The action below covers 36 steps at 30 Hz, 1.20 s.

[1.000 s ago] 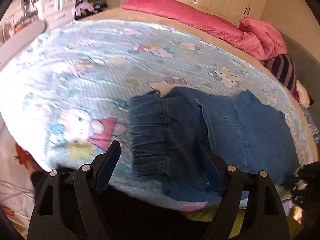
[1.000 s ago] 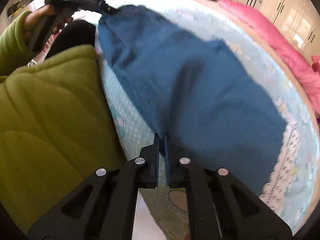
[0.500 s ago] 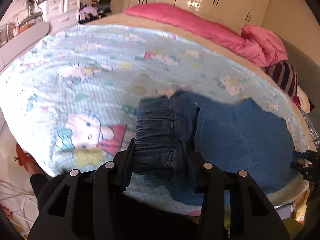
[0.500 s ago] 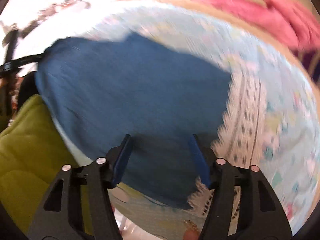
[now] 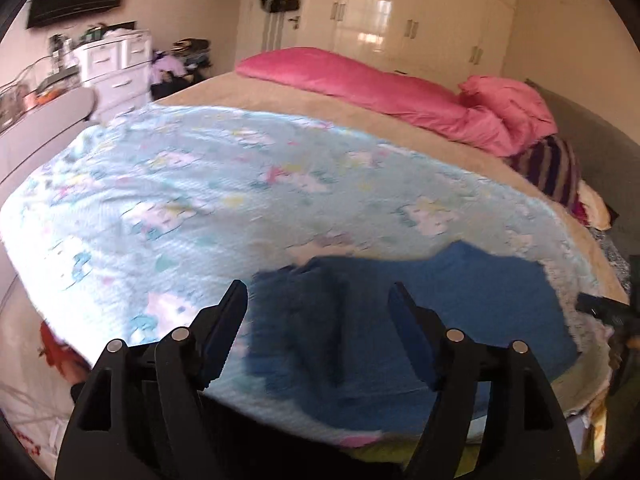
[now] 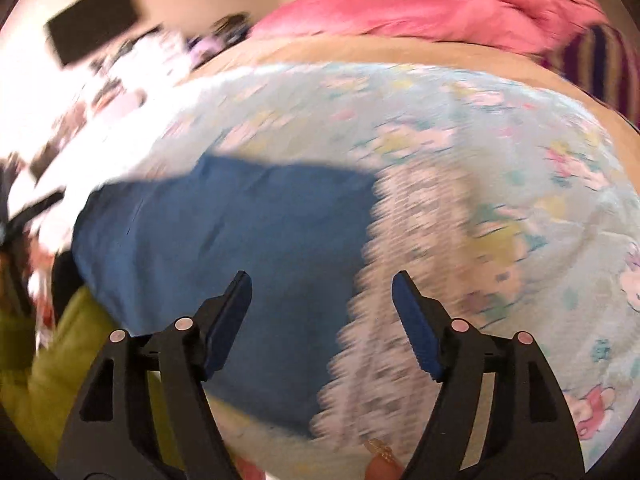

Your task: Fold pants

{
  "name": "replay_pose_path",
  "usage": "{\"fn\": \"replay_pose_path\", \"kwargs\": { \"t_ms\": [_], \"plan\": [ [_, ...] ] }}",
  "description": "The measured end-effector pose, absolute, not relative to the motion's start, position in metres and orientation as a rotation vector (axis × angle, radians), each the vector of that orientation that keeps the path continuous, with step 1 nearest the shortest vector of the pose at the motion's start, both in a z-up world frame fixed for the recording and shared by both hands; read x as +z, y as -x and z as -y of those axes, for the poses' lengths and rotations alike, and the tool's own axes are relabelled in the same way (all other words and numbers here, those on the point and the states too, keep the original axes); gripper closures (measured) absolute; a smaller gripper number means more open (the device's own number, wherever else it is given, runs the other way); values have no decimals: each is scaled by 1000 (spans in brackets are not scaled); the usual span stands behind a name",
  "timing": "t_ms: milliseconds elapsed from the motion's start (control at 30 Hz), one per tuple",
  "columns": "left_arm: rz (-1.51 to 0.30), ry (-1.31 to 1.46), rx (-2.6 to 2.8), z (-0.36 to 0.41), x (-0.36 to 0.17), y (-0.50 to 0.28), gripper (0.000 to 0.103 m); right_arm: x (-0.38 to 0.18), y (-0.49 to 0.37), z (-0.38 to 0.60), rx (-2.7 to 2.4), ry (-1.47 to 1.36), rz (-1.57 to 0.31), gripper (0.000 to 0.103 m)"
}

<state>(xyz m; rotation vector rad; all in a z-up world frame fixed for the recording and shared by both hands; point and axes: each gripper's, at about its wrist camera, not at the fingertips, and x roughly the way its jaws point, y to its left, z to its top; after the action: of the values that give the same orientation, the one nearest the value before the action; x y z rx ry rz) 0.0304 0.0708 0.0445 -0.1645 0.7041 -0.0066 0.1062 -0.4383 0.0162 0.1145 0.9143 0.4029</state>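
Observation:
The blue denim pants [image 5: 400, 328] lie folded flat on the light blue cartoon-print blanket [image 5: 200, 200] at the near edge of the bed. My left gripper [image 5: 318, 296] is open and empty, above the waistband end of the pants. In the right wrist view the pants [image 6: 240, 248] lie left of centre. My right gripper [image 6: 322, 286] is open and empty, above the other end of the pants where the blanket's lace edge [image 6: 400, 280] shows. Both views are motion-blurred.
Pink pillows and a pink duvet [image 5: 400, 92] lie along the far side of the bed, with a striped cushion [image 5: 552, 164] at the right. White drawers [image 5: 116, 64] and wardrobes [image 5: 400, 20] stand beyond. A green padded sleeve [image 6: 48, 360] is at the near left.
The left gripper closed in around the waistband, then opened and pulled back. The right gripper went from shut on the pants' edge to open and swung right. The pants stay on the bed.

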Motion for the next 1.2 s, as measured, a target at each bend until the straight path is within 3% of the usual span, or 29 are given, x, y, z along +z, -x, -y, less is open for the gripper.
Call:
{"fn": "replay_pose_path", "kwargs": {
  "t_ms": [200,467,533,567,767,800,833,867,933,1000,1200],
  "plan": [
    [-755,152,-170,-19,48,-78,31,8,-165,467,343,-206,-952,37],
    [-909,77,-312,63,7,-156,31,-27,-214,471,379,-246,-1036,37],
    [-949,50,-327,80,-7,-171,14,-35,-217,469,385,-251,-1051,38],
    [-960,35,-323,87,-13,-179,14,-37,-217,466,396,-239,-1048,39],
    [-1025,56,-327,101,-49,-216,14,-39,-212,461,459,-219,-1032,60],
    [-1030,61,-340,104,-53,-218,19,-39,-211,460,469,-219,-1031,65],
    [-1032,60,-350,107,-56,-218,39,-39,-210,459,476,-216,-1027,71],
    [-1031,55,-357,111,-57,-218,49,-36,-207,456,475,-203,-1013,74],
    [-1028,47,-383,118,-55,-214,84,-29,-200,452,471,-164,-982,81],
    [-1022,19,-386,121,-50,-210,93,-15,-192,447,465,-123,-931,83],
    [-950,6,-385,122,-20,-213,96,20,-198,442,413,-17,-818,86]
  ]
}}
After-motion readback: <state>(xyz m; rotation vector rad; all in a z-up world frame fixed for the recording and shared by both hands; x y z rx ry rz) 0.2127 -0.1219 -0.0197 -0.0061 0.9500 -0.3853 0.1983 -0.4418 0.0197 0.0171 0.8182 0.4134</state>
